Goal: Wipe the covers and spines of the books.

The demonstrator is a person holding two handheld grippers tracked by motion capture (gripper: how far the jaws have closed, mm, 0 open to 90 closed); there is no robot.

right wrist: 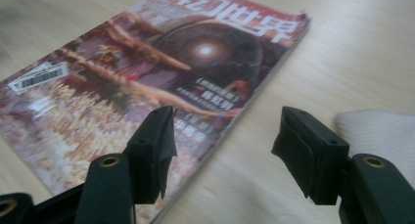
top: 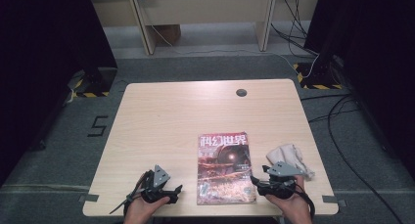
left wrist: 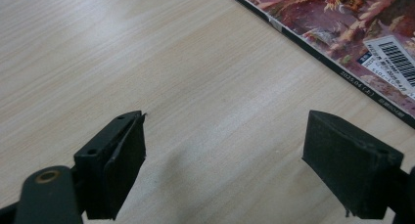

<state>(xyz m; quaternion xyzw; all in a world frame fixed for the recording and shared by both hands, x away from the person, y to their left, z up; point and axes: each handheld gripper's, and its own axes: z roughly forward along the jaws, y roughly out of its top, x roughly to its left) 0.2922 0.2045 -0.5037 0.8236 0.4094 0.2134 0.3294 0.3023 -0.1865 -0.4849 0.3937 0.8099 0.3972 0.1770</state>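
The right tool (top: 255, 179) sits at the near edge of the desk (top: 161, 116), held in the person's right hand (top: 292, 204), with its tips pointing toward the lower right corner of the magazine (top: 225, 168). In the right gripper view its jaws stand wide apart with nothing between the pads (right wrist: 164, 145); one jaw hangs above the magazine's cover near its edge, the other above bare wood beside it. The left tool (top: 177, 190) lies in the left hand (top: 142, 209) on the other side of the magazine, tips turned toward it. The left gripper view shows its jaws spread wide as well, empty, with plain wood grain between them and the magazine's barcode corner (left wrist: 391, 55) farther off at the upper right.

The magazine lies flat and closed on the near half of the desk, a little right of centre, between the two tools and touching neither. Its cover is dark red and orange with large white characters along the top, and a white barcode label sits near the lower left corner. Just right of it, behind the right tool, a crumpled white cloth (top: 289, 158) rests on the desk, apart from the magazine. Farther back, the desk top is bare wood with a round dark cable hole (top: 241, 92) near its far edge. Beyond the desk lie grey floor, loose cables (top: 337, 111) and pale furniture legs (top: 144, 23).
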